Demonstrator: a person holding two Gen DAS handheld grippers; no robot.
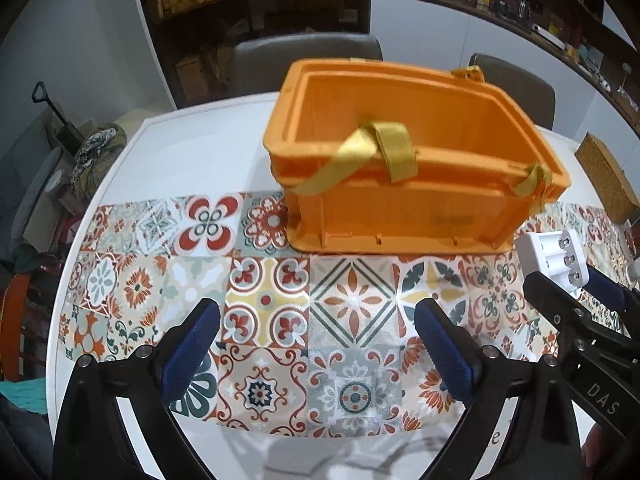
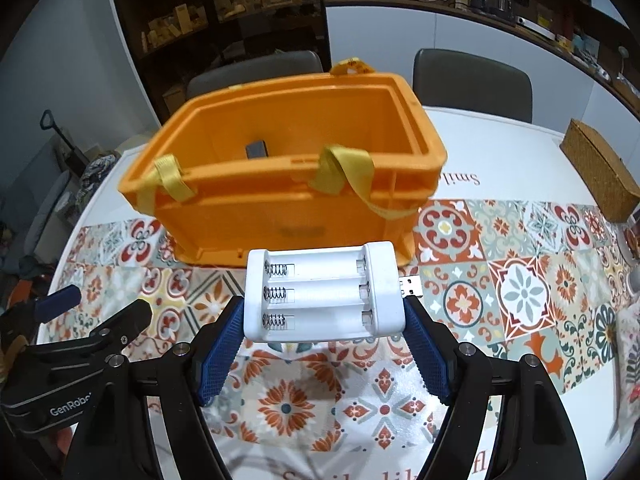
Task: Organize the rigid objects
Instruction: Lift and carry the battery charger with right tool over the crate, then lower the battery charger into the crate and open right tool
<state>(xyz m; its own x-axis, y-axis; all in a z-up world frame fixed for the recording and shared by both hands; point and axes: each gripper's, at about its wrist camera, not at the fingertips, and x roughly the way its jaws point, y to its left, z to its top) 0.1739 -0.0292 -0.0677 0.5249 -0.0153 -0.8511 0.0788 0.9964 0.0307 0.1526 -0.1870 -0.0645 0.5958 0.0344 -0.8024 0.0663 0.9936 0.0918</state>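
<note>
Covering the near part of the white round table (image 1: pixel 168 136) is a patterned tile-print mat (image 1: pixel 276 296) in red, orange, grey and yellow, and everything below is placed against the orange crate (image 2: pixel 280 184) that stands on the mat's far edge. Nearest the camera on the crate's near side, the right gripper (image 2: pixel 324 344) clamps a white battery charger (image 2: pixel 322 294) between its blue pads (image 2: pixel 222 354), raised above the mat. The charger lies with its long axis across the jaws, three empty slots facing up, springs at the left end, and its USB plug (image 2: pixel 410 286) pointing right. The left gripper (image 1: pixel 316 332) hovers in front of the crate too, jaws spread wide with nothing between them. The crate is open-topped with yellow strap handles (image 1: pixel 384 152); a small dark object (image 2: pixel 256 148) rests inside. Right of the crate sits a woven basket (image 2: pixel 600 176). Beyond the crate stand two grey chairs (image 2: pixel 472 80), then dark shelving (image 2: pixel 224 12) along the wall.
</note>
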